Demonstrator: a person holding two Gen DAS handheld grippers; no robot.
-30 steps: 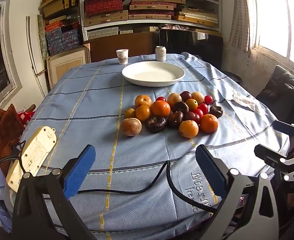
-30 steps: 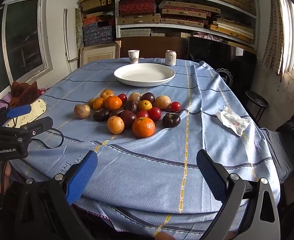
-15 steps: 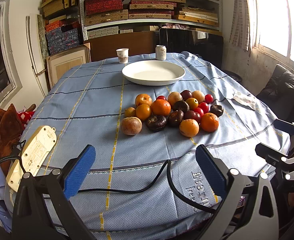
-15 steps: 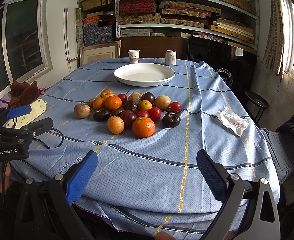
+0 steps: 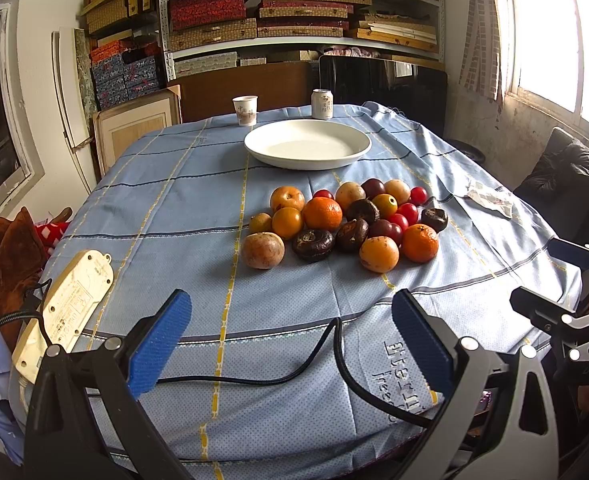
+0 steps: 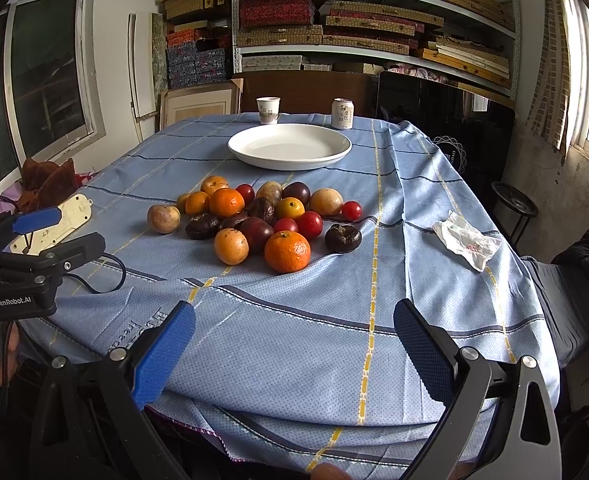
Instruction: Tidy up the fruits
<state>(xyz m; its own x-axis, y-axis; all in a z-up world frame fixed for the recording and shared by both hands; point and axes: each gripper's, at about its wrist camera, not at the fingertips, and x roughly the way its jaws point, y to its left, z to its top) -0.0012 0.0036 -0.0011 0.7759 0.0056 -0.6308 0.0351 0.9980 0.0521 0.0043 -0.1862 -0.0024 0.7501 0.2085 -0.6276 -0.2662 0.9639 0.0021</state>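
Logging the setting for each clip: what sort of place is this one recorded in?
Probably a home room that doubles as storage, not a lab. A table under a blue tablecloth holds loose fruit and a white plate, and wall shelves behind it are stacked with flat boxes.

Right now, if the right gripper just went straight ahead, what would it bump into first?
Probably the big orange at the near edge of the fruit pile; only bare tablecloth lies before the open right gripper. Depth is uncertain.
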